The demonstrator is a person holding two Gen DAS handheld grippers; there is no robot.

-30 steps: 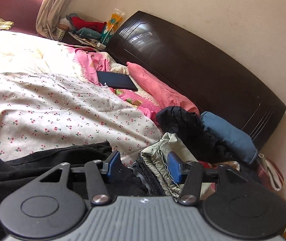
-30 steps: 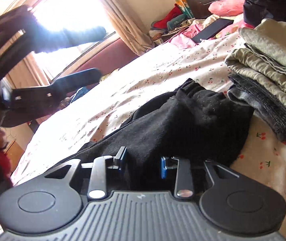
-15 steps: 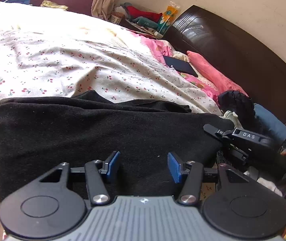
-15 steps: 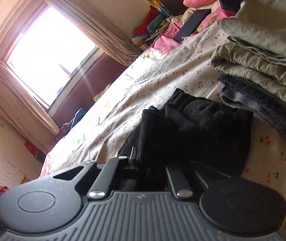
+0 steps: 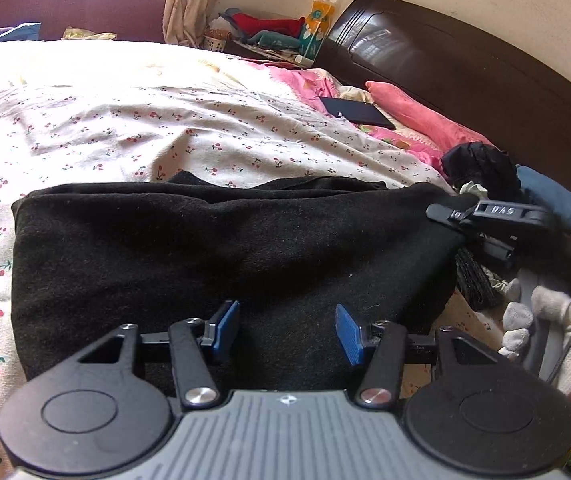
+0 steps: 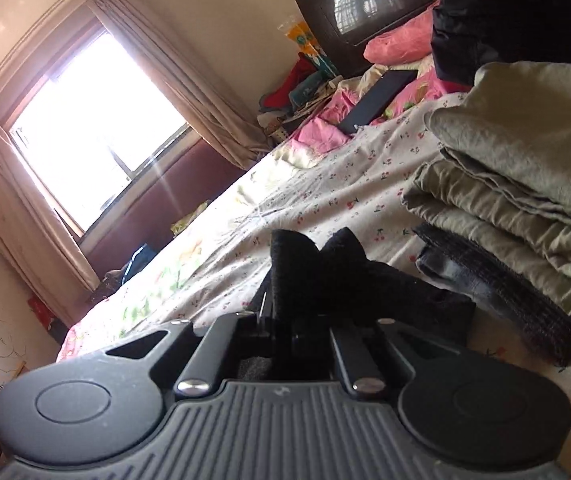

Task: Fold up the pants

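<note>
Black pants [image 5: 225,248] lie folded in a wide band across the bed [image 5: 133,128], on the cherry-print sheet, near edge toward the left wrist camera. Left hand-held gripper [image 5: 287,330] sits over the near edge of the pants, jaws about half open, blue pads [image 5: 225,322] apart with black fabric under them — nothing clamped. Right hand-held gripper [image 5: 451,216] shows in the left view at the right end of the pants, pinching the corner of the cloth; a white-gloved hand [image 5: 541,320] holds its grip. In the right wrist view the jaws are closed tight, a ridge of black fabric [image 6: 317,276] bunched up between and past the fingers — gripped on the pants. Jaws have just been closing, cloth between them. Just beside the pants' right end: a stack of folded clothes [image 6: 525,200], olive pieces on top of a dark grey knit one. Further up the bed: dark tablet [image 5: 355,112] on pink bedding, pink pillow [image 5: 417,114], heap of dark clothing [image 5: 481,168] against the dark wooden headboard [image 5: 465,68]. Window [image 6: 93,128] with beige curtains behind the bed, cluttered nightstand [image 5: 277,40] in the corner
</note>
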